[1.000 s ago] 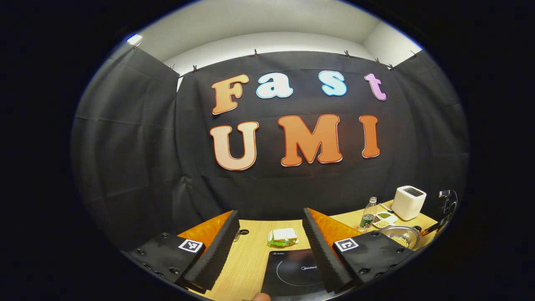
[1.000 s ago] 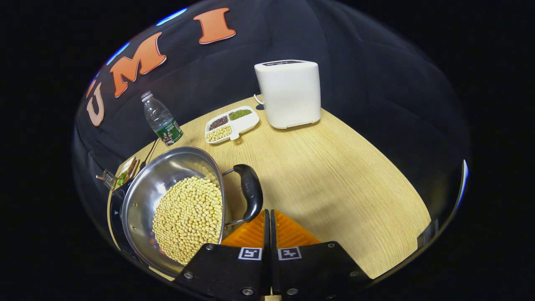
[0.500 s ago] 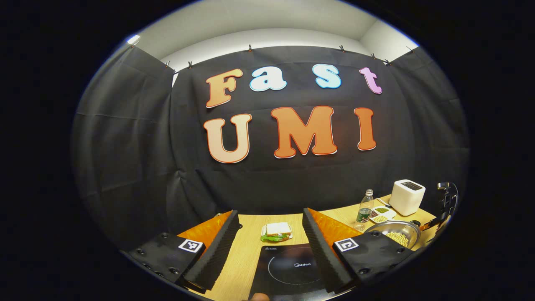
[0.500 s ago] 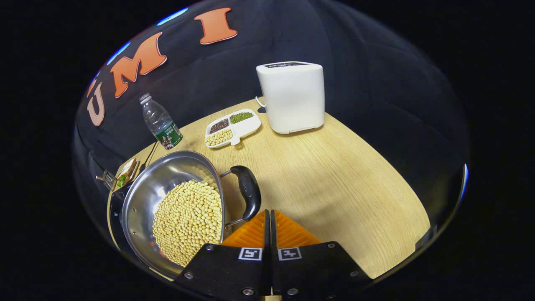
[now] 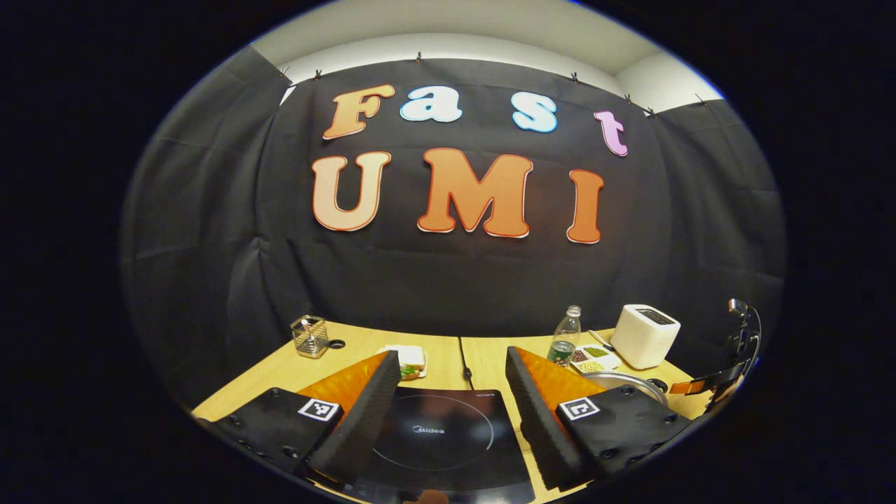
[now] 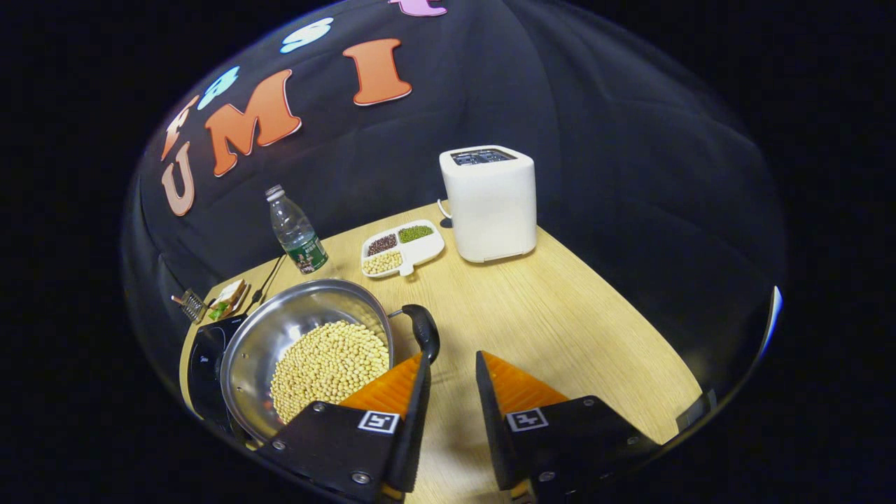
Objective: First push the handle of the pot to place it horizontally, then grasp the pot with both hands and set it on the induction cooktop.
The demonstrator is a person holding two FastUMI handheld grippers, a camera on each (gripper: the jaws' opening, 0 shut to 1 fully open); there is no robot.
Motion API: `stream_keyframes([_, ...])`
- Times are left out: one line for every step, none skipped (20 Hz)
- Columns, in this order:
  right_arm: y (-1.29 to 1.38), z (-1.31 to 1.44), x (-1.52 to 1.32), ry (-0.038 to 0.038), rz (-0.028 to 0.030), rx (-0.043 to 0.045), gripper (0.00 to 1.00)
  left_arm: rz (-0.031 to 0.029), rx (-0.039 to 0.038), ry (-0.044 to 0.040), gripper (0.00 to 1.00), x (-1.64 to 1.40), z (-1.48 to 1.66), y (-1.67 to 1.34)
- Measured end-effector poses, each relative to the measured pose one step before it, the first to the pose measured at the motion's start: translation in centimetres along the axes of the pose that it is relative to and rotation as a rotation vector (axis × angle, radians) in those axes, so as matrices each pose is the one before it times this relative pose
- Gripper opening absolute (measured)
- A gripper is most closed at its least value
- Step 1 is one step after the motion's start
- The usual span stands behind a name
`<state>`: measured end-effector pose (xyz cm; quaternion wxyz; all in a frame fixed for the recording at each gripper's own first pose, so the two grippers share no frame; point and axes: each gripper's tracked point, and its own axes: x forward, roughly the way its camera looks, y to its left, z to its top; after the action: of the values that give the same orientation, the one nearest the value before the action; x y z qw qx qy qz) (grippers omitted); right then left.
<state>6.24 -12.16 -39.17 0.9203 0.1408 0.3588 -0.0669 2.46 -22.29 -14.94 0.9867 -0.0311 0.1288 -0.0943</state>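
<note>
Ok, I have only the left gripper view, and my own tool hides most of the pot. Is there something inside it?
Observer: Yes, the pot holds a heap of pale yellow beans.
Operator: And the right tool, is it open?
Observer: Open. The right tool has its jaws apart, close beside the pot's black handle.

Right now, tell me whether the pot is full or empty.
Partly full. In the right gripper view the pot holds a heap of pale beans covering its bottom, with bare steel wall above them.
</note>
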Motion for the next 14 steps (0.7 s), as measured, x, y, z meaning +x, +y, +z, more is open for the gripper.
stream_keyframes([0.145, 0.05, -0.147, -0.00803, 0.00677, -0.00831, 0.46, -0.00601, -0.00682, 0.01848, 0.99, 0.465, -1.157, -0.755])
stream_keyframes([0.267, -0.028, -0.22, -0.00459, 0.00799, -0.00717, 0.56, -0.01032, -0.00941, 0.02055, 0.99, 0.57, -1.164, -0.829])
stream_keyframes([0.201, 0.035, 0.04, -0.00437, 0.0052, -0.00643, 0.6, -0.01174, -0.00786, 0.01662, 0.99, 0.556, -1.082, -0.667])
stream_keyframes([0.222, 0.058, -0.001, -0.00526, 0.00343, -0.00631, 0.67, -0.00335, -0.00352, 0.0128, 0.99, 0.567, -1.027, -0.423])
stream_keyframes([0.052, 0.019, 0.009, -0.00612, 0.00084, -0.0067, 0.7, -0.00035, 0.00097, 0.01263, 0.99, 0.71, -1.02, -0.359])
stream_keyframes([-0.039, 0.109, 0.137, -0.00631, -0.00332, -0.00789, 0.74, 0.00172, 0.00312, 0.0134, 0.99, 0.403, -1.105, -0.213])
stream_keyframes([-0.047, 0.023, 0.03, -0.00679, -0.00223, -0.00966, 0.76, 0.00308, 0.0048, 0.01307, 0.99, 0.652, -0.96, -0.371])
stream_keyframes([0.1, 0.134, 0.249, -0.00727, -0.00335, -0.01128, 0.78, -0.00053, 0.00398, 0.01475, 0.99, 0.611, -1.119, -0.533])
stream_keyframes([-0.115, 0.055, 0.128, -0.00706, -0.00379, -0.01079, 0.79, -0.00458, 0.00167, 0.01793, 0.99, 0.544, -0.97, -0.471])
stream_keyframes([-0.044, 0.066, 0.179, -0.00597, -0.00163, -0.00981, 0.81, -0.00657, -0.00243, 0.01639, 0.99, 0.568, -1.054, -0.689])
stream_keyframes([0.102, 0.183, 0.223, -0.00855, 0.00371, -0.00311, 0.81, -0.00801, -0.00606, 0.0059, 0.99, 0.473, -0.668, -0.66])
stream_keyframes([0.137, 0.166, 0.256, -0.00322, 0.00554, 0.00142, 0.82, -0.00552, 0.00188, 0.01036, 0.99, 0.467, -0.732, -0.623])
stream_keyframes([0.226, 0.091, 0.304, -0.00049, 0.00628, 0.00083, 0.82, -0.00157, 0.01219, 0.00408, 0.99, 0.454, -0.673, -0.512])
stream_keyframes([0.254, -0.009, 0.398, 0.00298, 0.00482, 0.00016, 0.83, -0.00065, 0.01785, 0.00257, 0.99, 0.363, -0.512, -0.723])
